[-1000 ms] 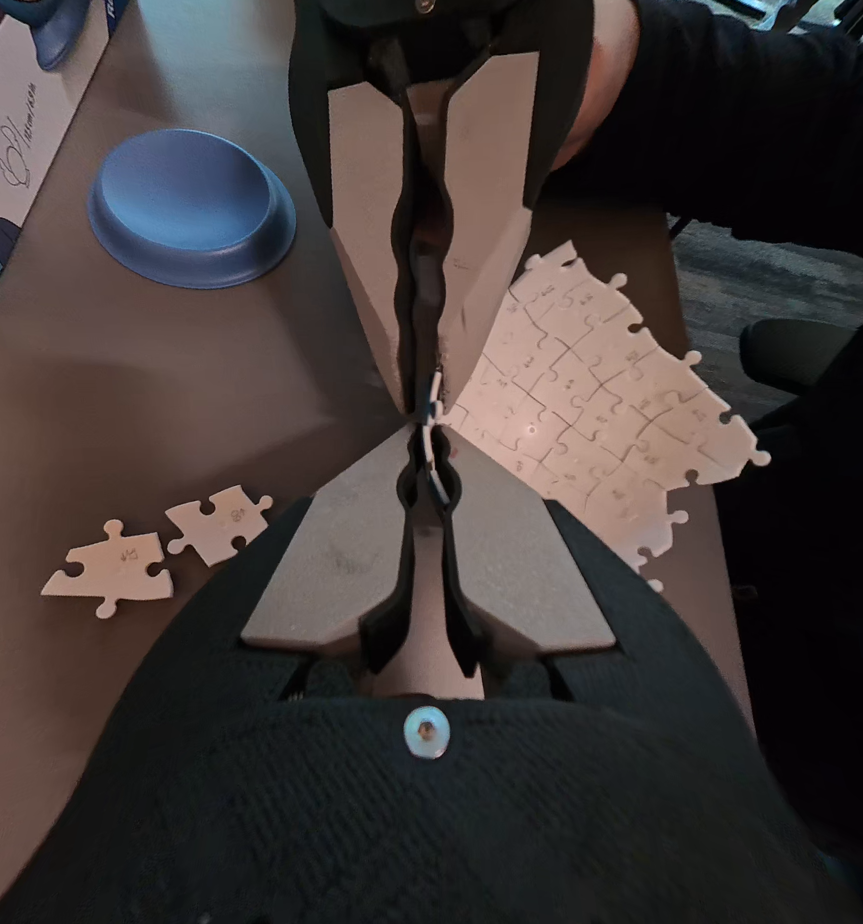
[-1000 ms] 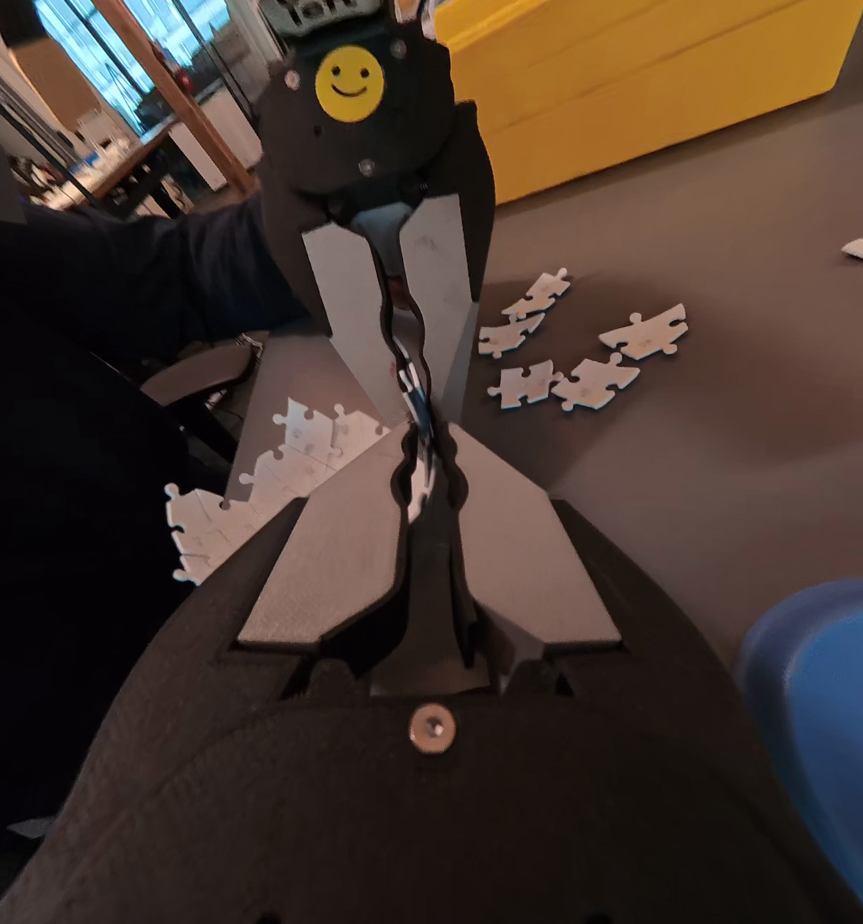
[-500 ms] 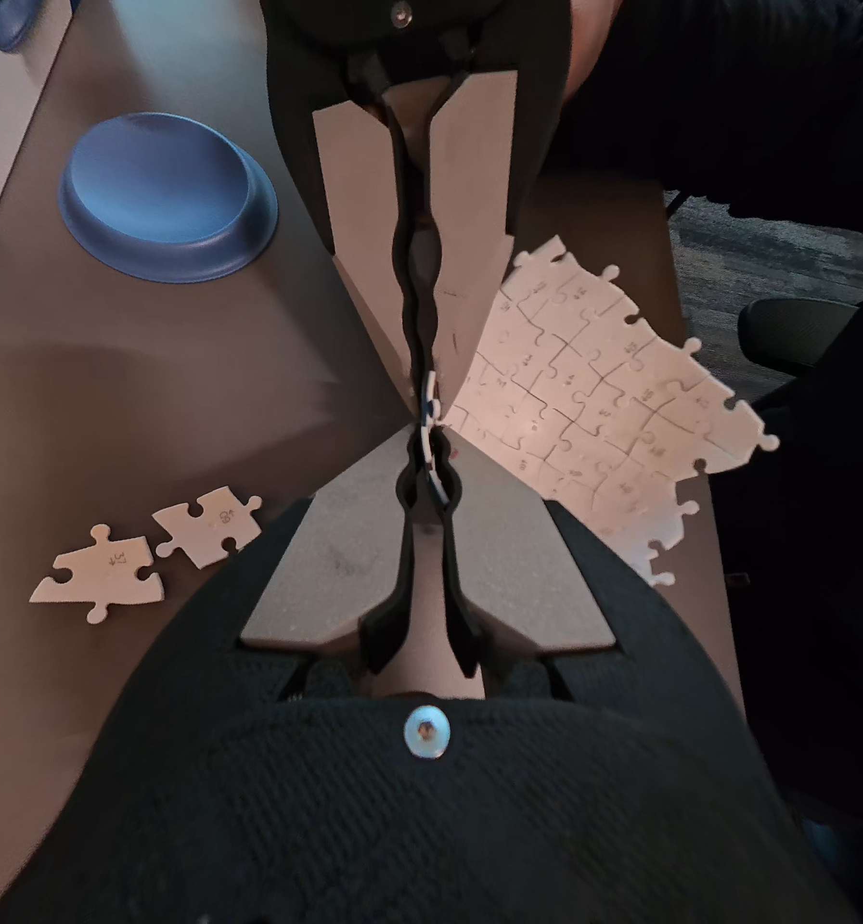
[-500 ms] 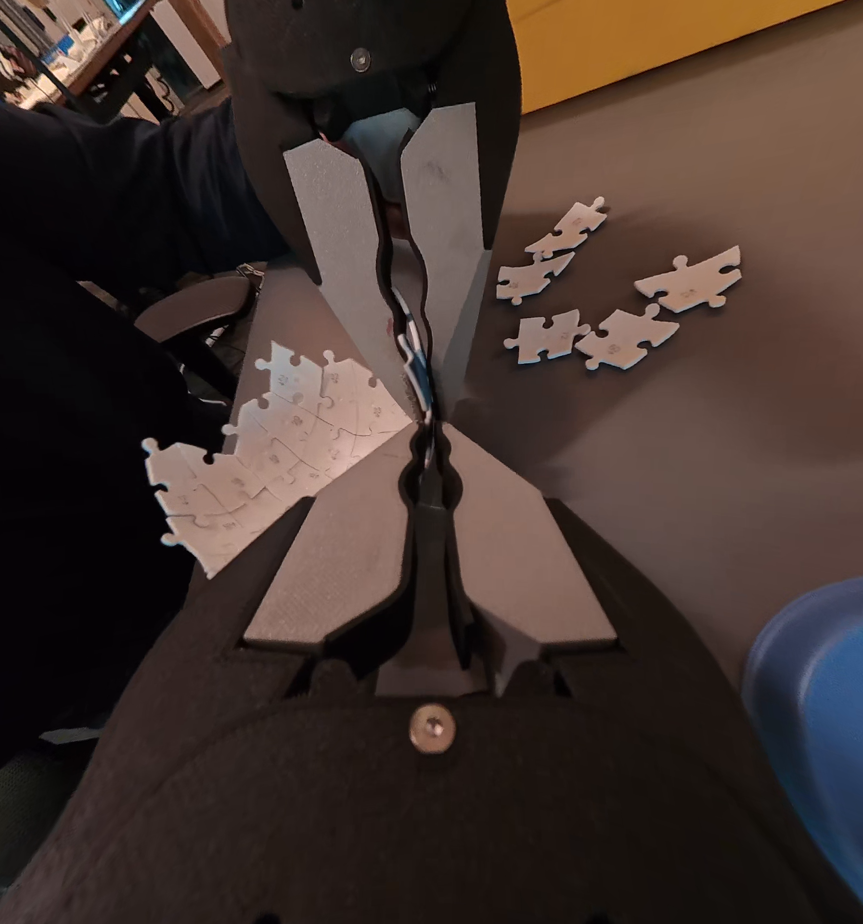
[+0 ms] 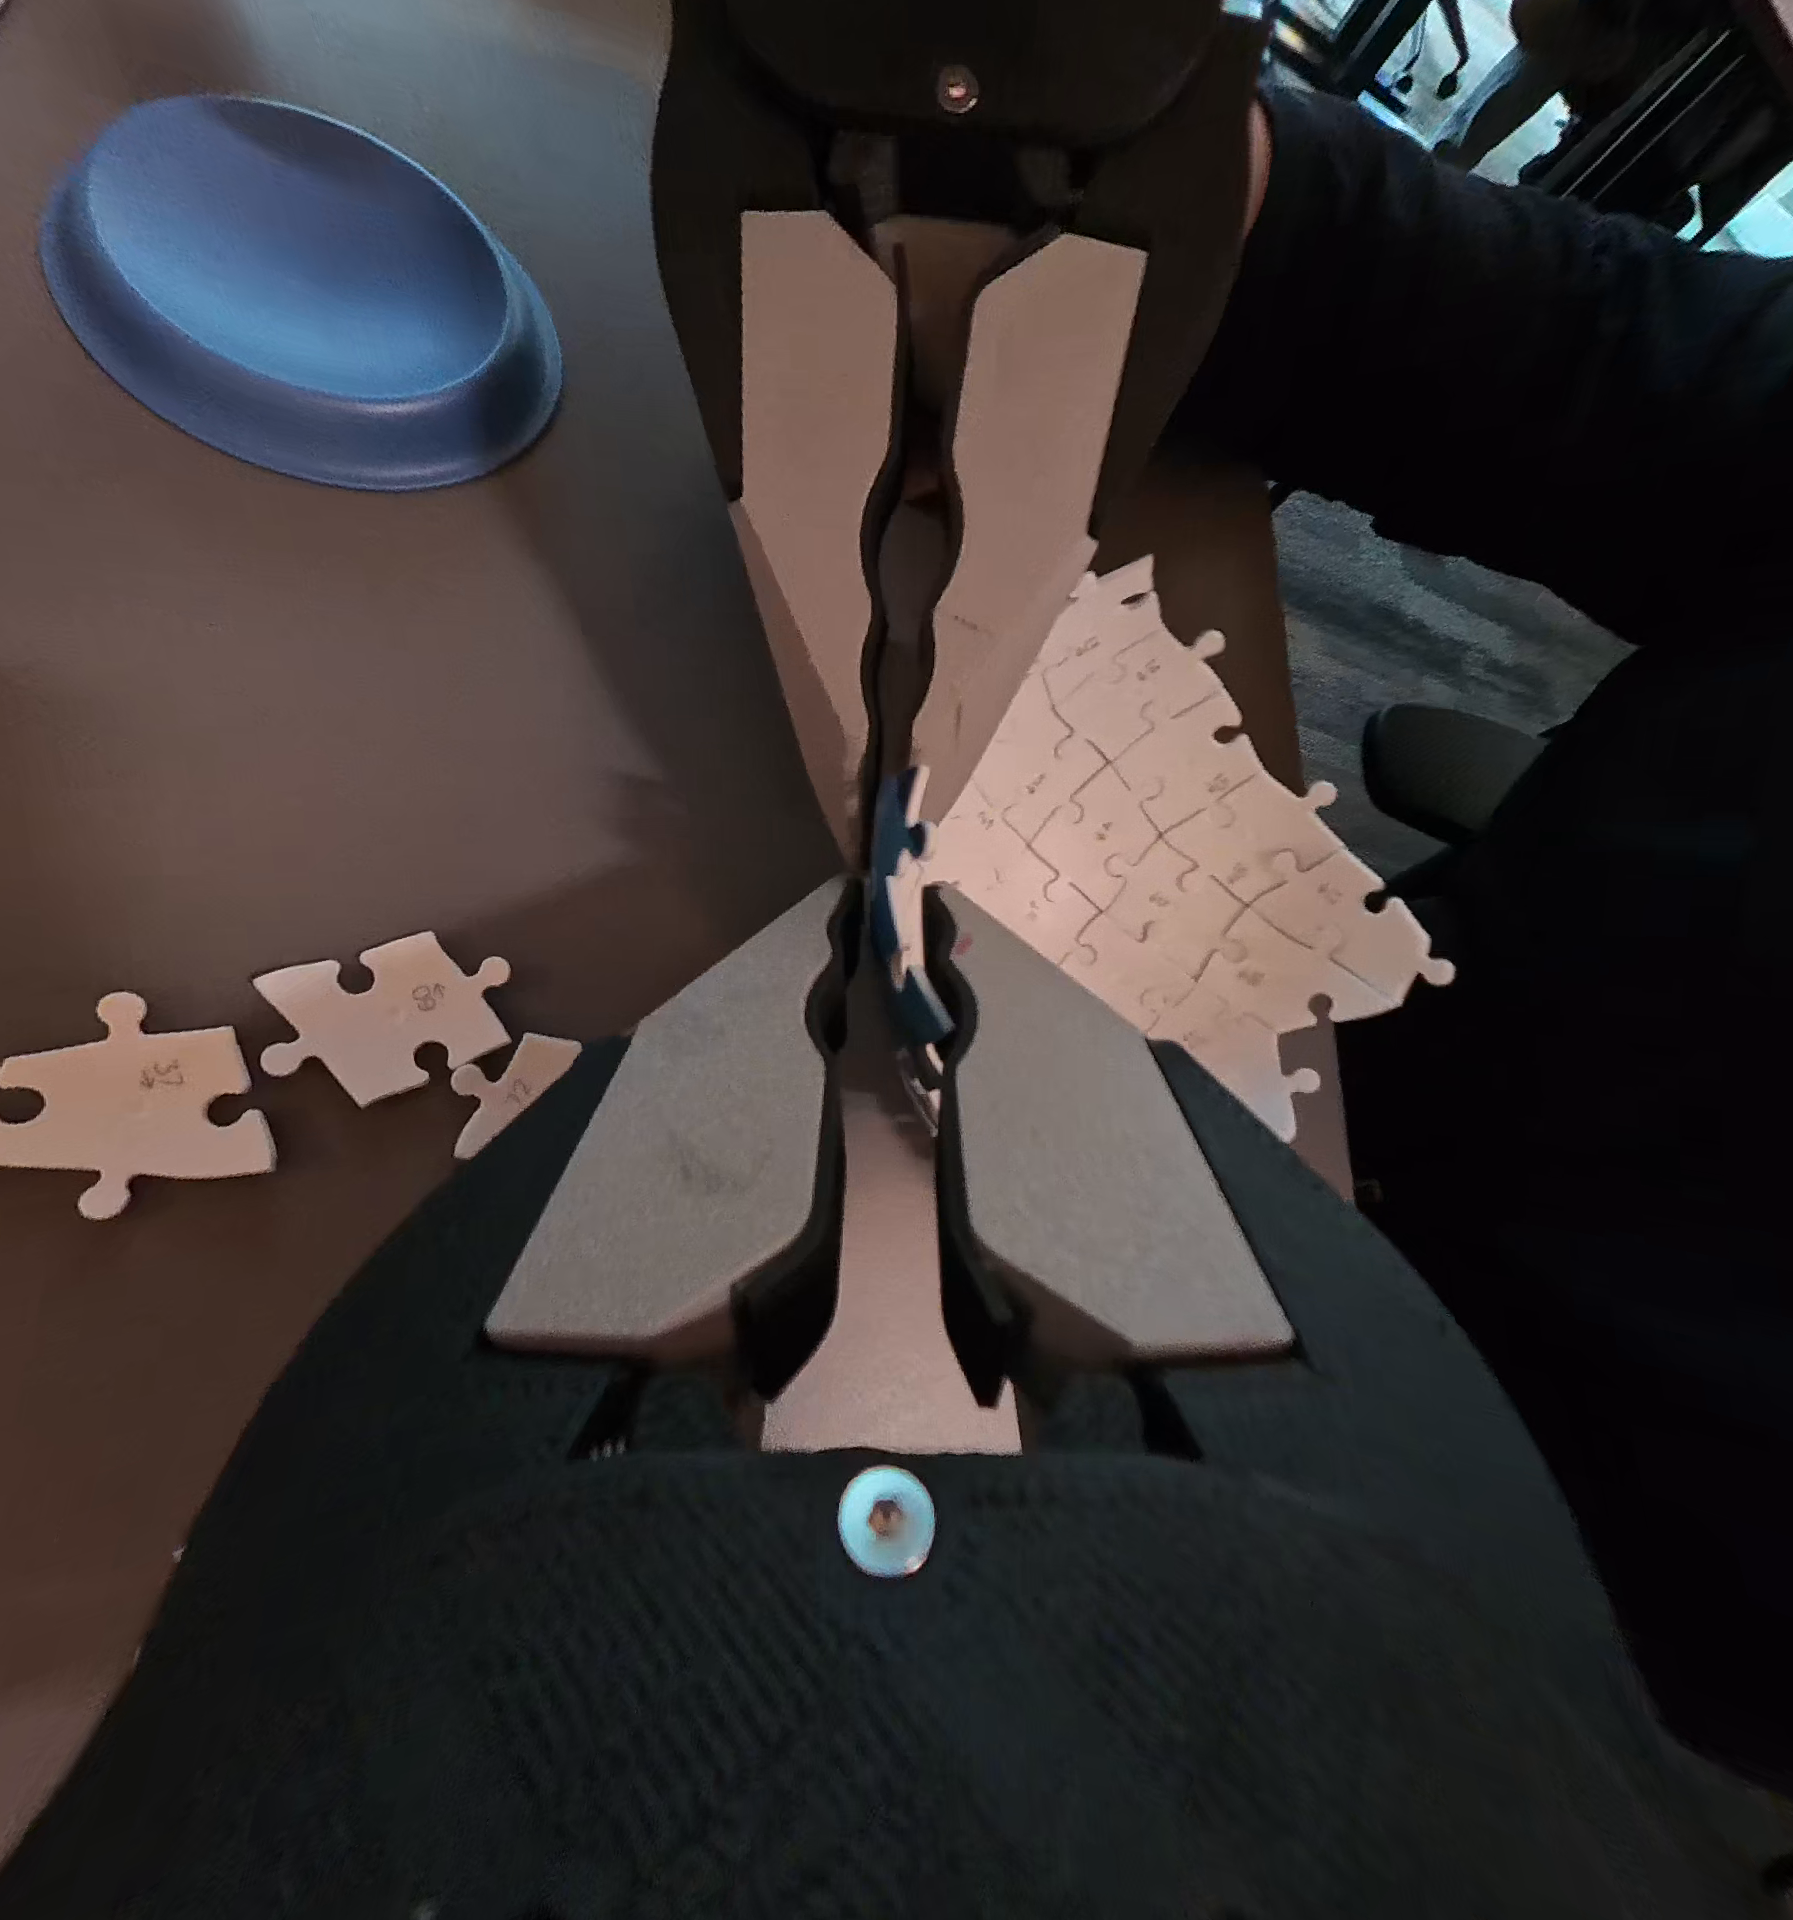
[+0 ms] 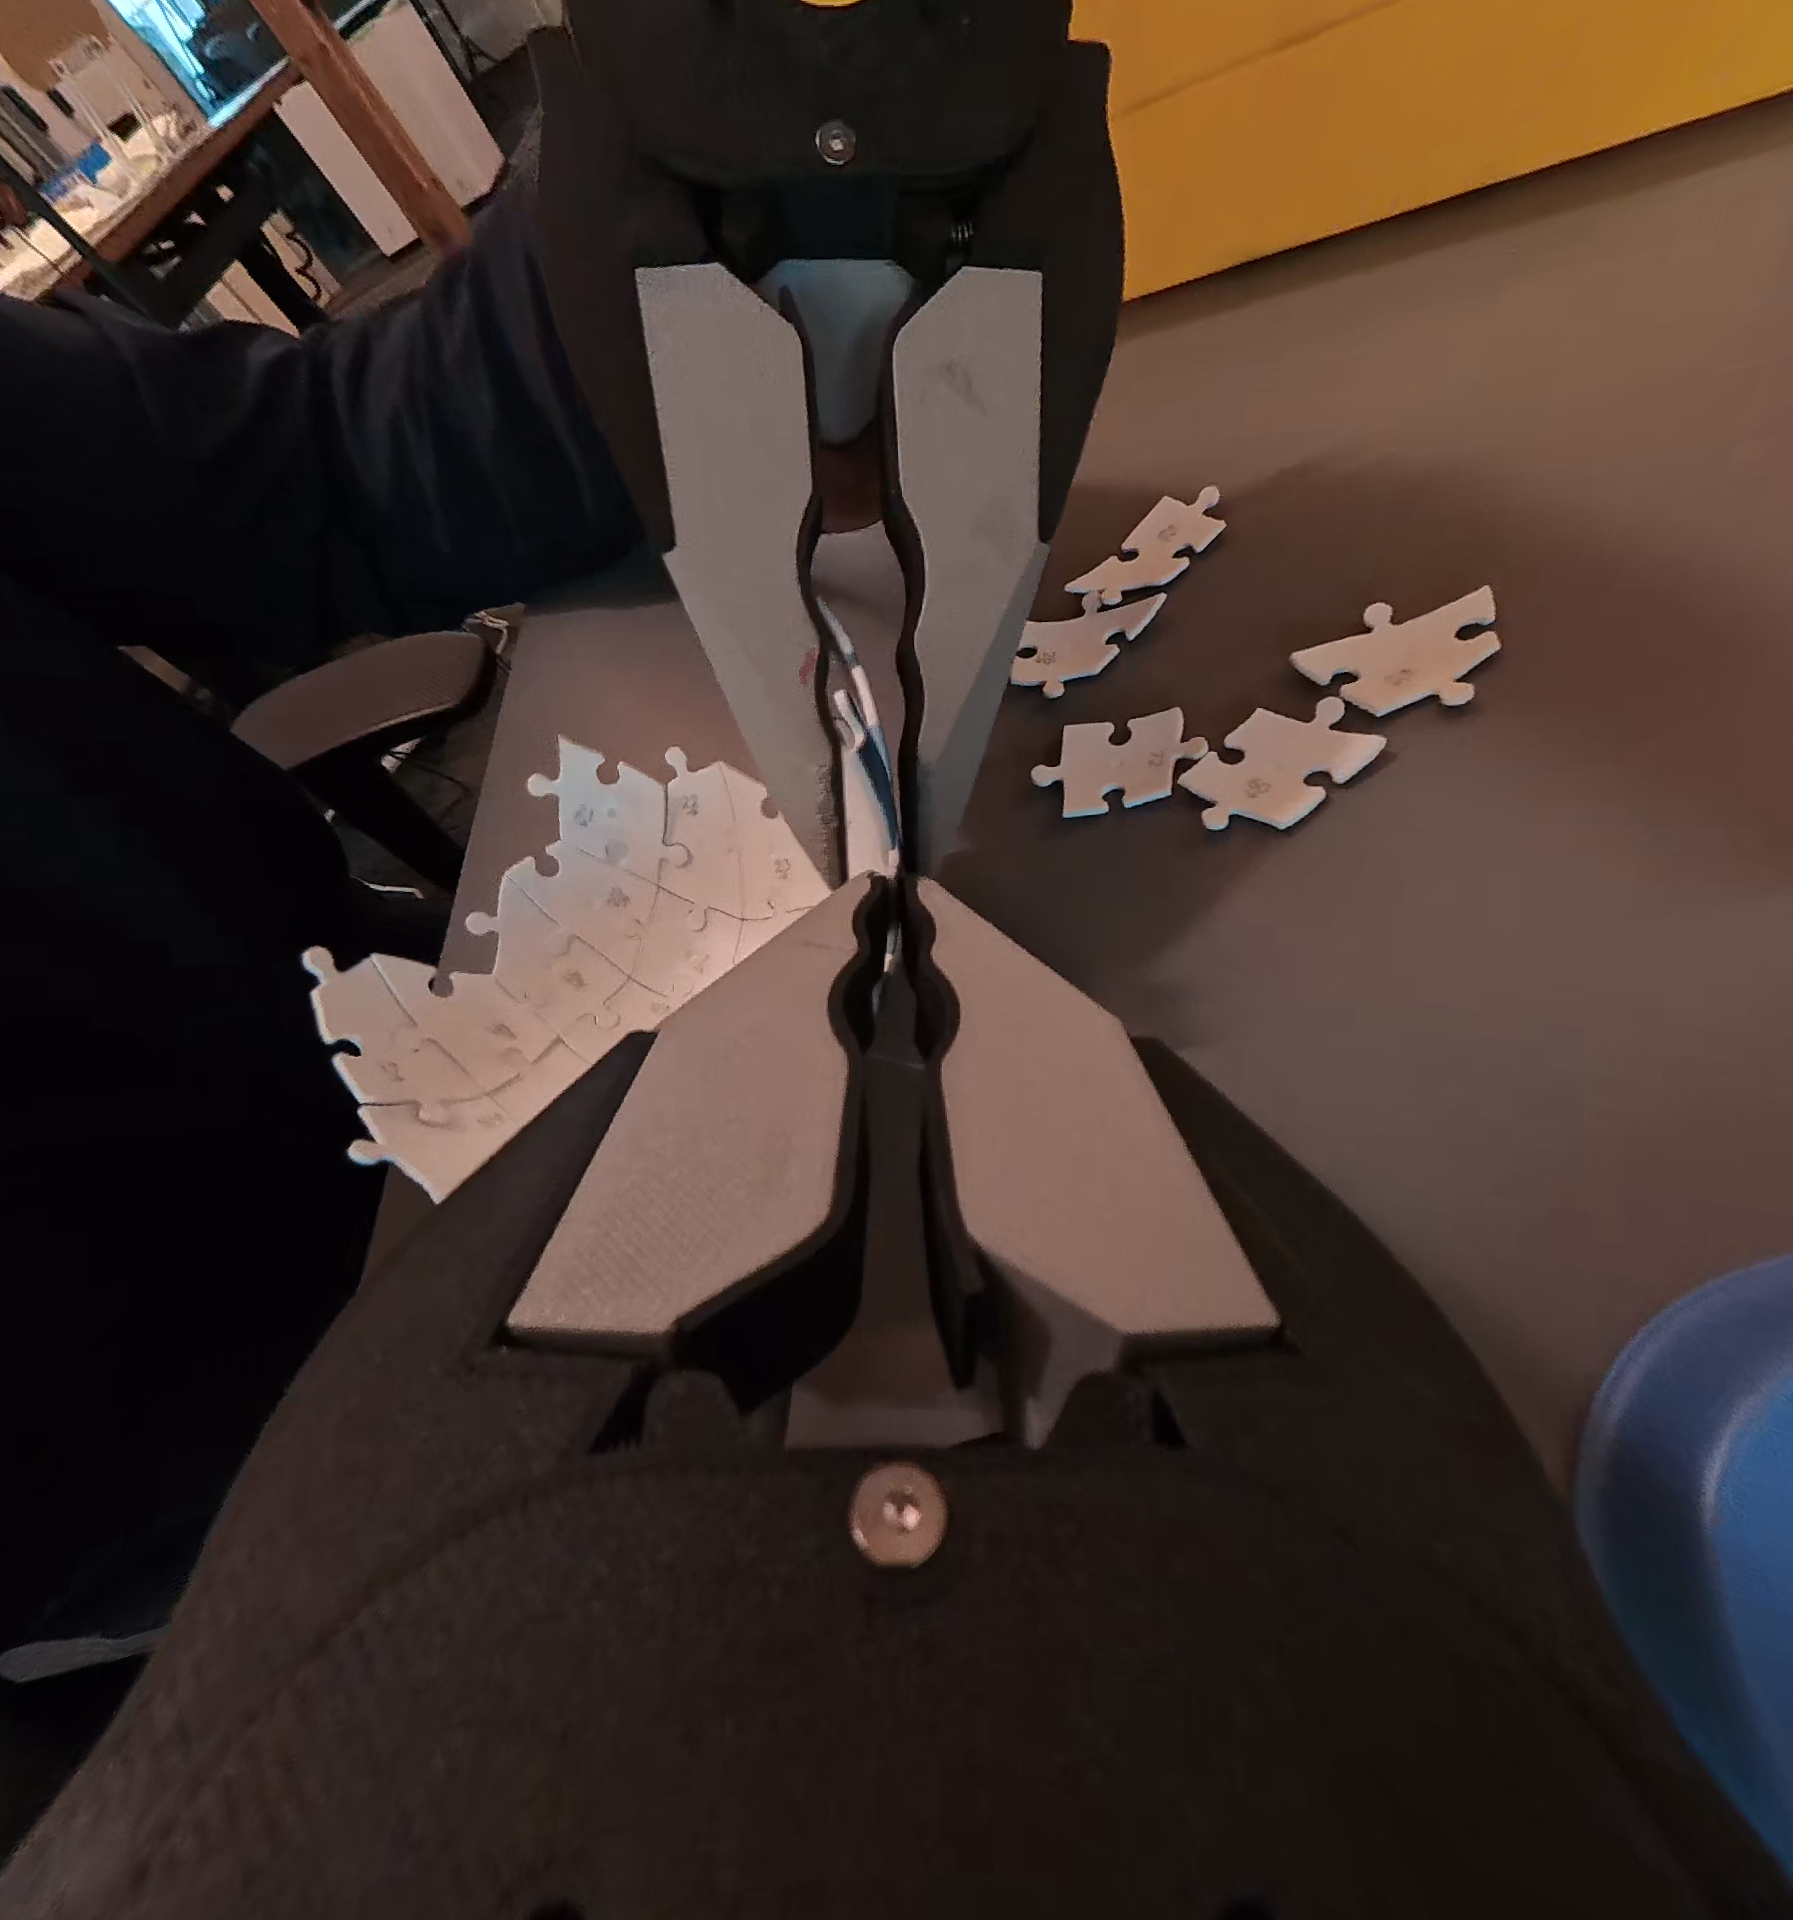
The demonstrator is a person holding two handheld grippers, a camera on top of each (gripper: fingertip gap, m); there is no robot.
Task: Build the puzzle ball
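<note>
My left gripper (image 5: 892, 891) and right gripper (image 6: 898, 885) meet tip to tip above the dark table (image 5: 352, 675). Each is shut on a thin blue-and-white puzzle piece seen edge-on. The left's piece (image 5: 897, 935) is tilted and shows its blue face. The right's piece (image 6: 887, 961) sits between its pads. In the left wrist view the right gripper (image 5: 892, 831) comes in from the top. The assembled curved sheet of white-backed pieces (image 5: 1183, 852) fans out beside the tips and overhangs the table edge. It also shows in the right wrist view (image 6: 601, 935). I cannot tell whether the held pieces are joined to it.
Three loose pieces (image 5: 133, 1091) lie left of my left gripper; several (image 6: 1276, 769) show in the right wrist view. A blue dish (image 5: 289, 281) stands on the table, a yellow box (image 6: 1391, 94) behind. A person's dark sleeve (image 5: 1494, 364) and a chair (image 5: 1443, 758) lie off the edge. Both grippers' tips are close together, under 4 cm apart. The blue dish (image 5: 289, 281) is about 15 centimeters from both grippers' fingertips.
Both grippers have moved closer over the table. The left jaws stand slightly wider, and its piece has turned to show its blue face. A third loose piece has come into view.
</note>
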